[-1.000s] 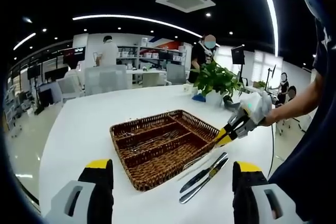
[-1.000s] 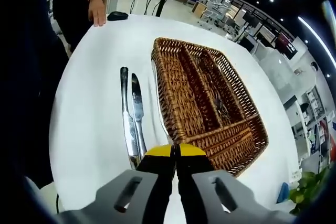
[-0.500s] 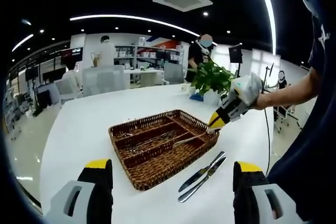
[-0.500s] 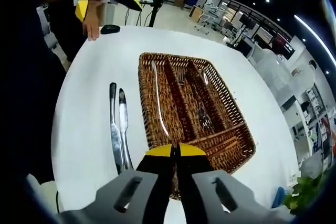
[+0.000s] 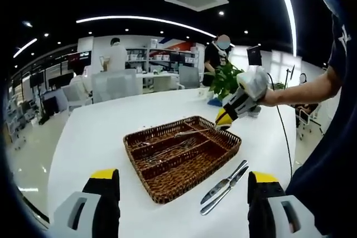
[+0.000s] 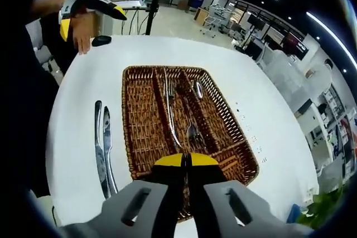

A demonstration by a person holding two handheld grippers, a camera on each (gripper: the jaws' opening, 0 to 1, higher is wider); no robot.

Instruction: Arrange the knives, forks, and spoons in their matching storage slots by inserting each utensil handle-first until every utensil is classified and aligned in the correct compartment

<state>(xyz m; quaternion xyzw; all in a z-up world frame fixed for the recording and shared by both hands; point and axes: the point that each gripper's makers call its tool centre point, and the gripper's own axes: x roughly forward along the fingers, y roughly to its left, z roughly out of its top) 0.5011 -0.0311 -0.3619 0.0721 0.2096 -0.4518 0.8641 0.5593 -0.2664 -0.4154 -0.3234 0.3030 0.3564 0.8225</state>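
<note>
My right gripper (image 6: 179, 161), clamped on a fork (image 6: 170, 112), has carried it from the table's edge over the wicker tray (image 6: 135, 137). Two knives (image 6: 103, 149) remain outside; left gripper (image 5: 184, 185) hangs open.

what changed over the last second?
The right gripper, shut on a utensil, lifted it from the table beside the basket and carried it up over the basket's compartments. The two knives stayed on the table by the basket; the utensils already inside stayed put. The left gripper stayed open and empty.
</note>
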